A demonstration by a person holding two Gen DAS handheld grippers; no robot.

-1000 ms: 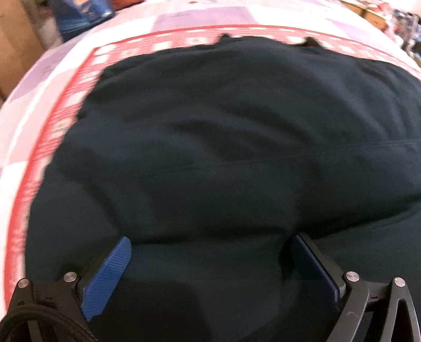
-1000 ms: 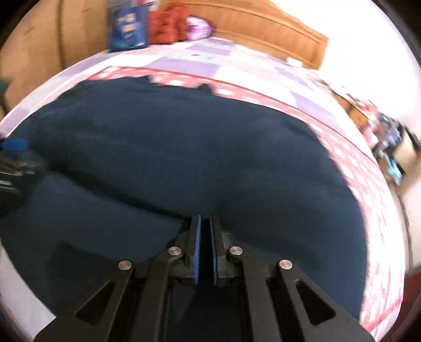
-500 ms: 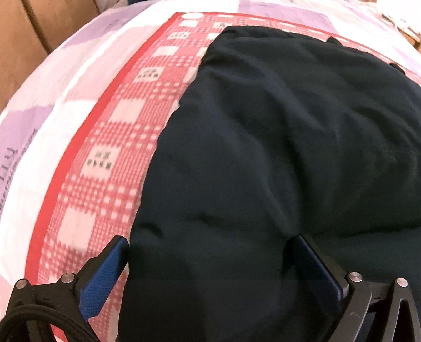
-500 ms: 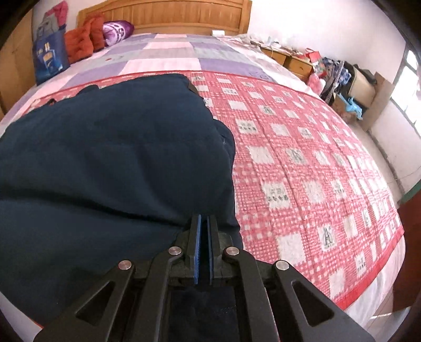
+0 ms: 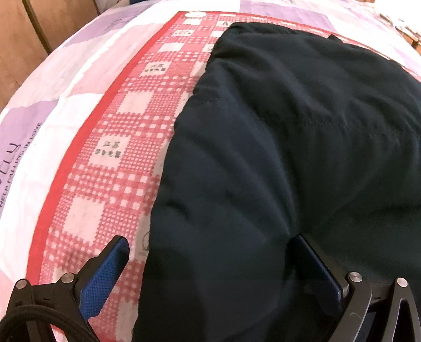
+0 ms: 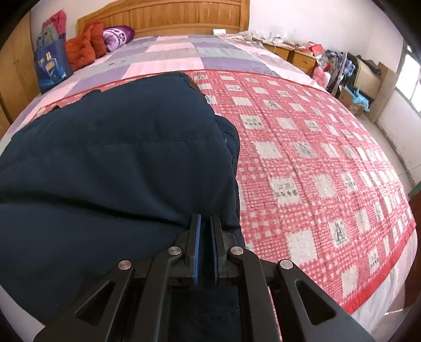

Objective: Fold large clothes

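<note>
Now, low in each frame, the left gripper [image 5: 208, 263] spreads its fingers over the garment [image 5: 289, 157], while the right gripper [image 6: 205, 223] pinches its edge. A fold seems underway; next, flatten it on the bed [image 6: 315, 157].

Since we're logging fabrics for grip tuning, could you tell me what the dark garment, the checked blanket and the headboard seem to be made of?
Dark garment: navy, matte, puffy cloth with a stitched seam line, probably padded or quilted.
Checked blanket: red and white woven-looking fabric, slightly fuzzy, quilted lines; cotton is only a guess.
Headboard: wood, orange-brown, smooth panels with visible slats, likely varnished.
</note>
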